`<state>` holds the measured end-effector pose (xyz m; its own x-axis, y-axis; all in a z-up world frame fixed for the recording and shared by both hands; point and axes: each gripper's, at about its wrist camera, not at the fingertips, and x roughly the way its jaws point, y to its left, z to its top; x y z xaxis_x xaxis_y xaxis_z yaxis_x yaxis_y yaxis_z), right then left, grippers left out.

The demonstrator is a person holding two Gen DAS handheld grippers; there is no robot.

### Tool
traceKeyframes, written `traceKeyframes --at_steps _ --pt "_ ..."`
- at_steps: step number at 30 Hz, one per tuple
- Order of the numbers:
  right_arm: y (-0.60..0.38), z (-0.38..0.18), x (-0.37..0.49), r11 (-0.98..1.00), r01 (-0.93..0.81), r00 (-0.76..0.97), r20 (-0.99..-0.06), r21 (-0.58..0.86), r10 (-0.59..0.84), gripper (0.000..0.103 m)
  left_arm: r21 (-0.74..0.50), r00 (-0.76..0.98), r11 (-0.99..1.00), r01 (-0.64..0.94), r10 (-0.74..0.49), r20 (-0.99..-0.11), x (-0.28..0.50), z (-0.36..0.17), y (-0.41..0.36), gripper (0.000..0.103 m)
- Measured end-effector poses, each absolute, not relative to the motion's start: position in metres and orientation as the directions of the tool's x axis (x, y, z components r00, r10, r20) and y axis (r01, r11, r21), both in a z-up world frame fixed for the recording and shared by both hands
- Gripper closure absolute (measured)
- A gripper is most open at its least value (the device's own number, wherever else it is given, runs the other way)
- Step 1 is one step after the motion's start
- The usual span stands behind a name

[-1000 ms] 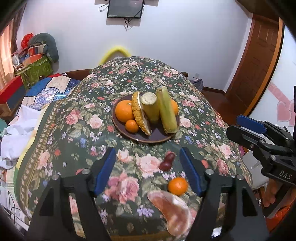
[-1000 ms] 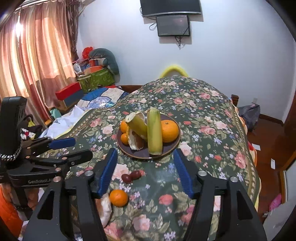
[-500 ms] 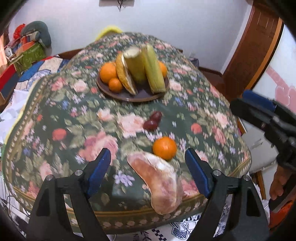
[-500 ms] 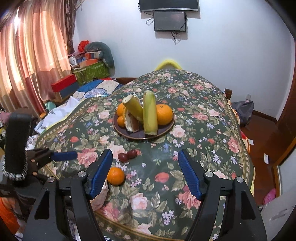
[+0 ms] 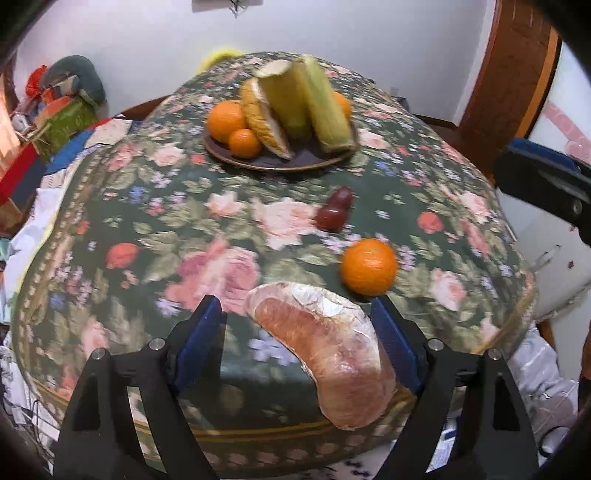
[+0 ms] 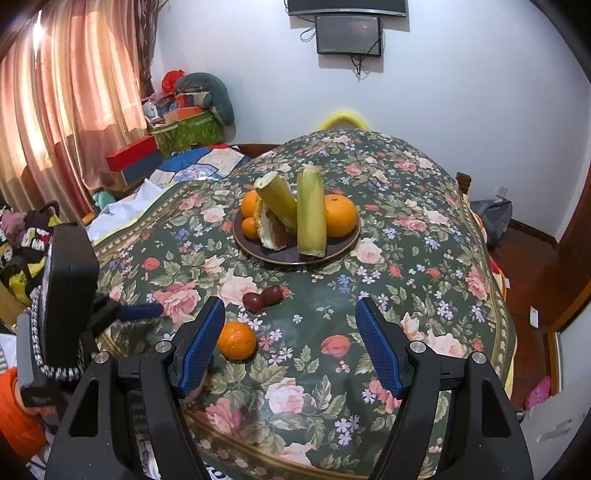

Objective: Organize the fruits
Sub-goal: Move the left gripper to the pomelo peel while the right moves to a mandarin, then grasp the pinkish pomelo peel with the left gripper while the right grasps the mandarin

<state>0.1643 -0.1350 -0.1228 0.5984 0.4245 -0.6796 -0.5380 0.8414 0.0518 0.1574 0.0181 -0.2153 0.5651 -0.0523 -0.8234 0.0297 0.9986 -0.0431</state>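
A peeled pomelo wedge (image 5: 328, 350) lies at the near edge of the floral tablecloth (image 5: 147, 236), between the open fingers of my left gripper (image 5: 299, 332). A loose orange (image 5: 368, 266) and two dark red fruits (image 5: 334, 210) lie just beyond it. A brown plate (image 5: 273, 162) further back holds oranges, a pomelo wedge and two green-yellow pieces. My right gripper (image 6: 290, 343) is open and empty above the table's near side; the loose orange (image 6: 236, 340) sits by its left finger and the plate (image 6: 295, 254) is ahead.
The round table drops off at its near edge (image 6: 295, 461). A wooden door (image 5: 517, 74) stands at the right. A bed with boxes and clutter (image 6: 177, 140) and curtains (image 6: 66, 92) are at the left. A screen (image 6: 347, 35) hangs on the wall.
My left gripper has dropped and moved in toward the near table edge, so the pomelo wedge now sits between its fingers. My right gripper has pulled back a little and stays open.
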Motion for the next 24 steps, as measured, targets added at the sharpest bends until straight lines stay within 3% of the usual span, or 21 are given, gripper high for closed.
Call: traceKeyframes --at_steps 14,24 --pt "-0.113 -0.154 0.169 0.815 -0.577 0.528 -0.734 0.06 0.428 0.033 -0.064 0.58 0.994 -0.084 -0.003 -0.815 0.166 -0.215 0.065 0.019" --pt "-0.092 -0.186 0.173 0.776 -0.625 0.441 -0.781 0.087 0.443 0.036 -0.134 0.577 0.988 -0.077 -0.065 -0.814 0.152 -0.217 0.069 0.019"
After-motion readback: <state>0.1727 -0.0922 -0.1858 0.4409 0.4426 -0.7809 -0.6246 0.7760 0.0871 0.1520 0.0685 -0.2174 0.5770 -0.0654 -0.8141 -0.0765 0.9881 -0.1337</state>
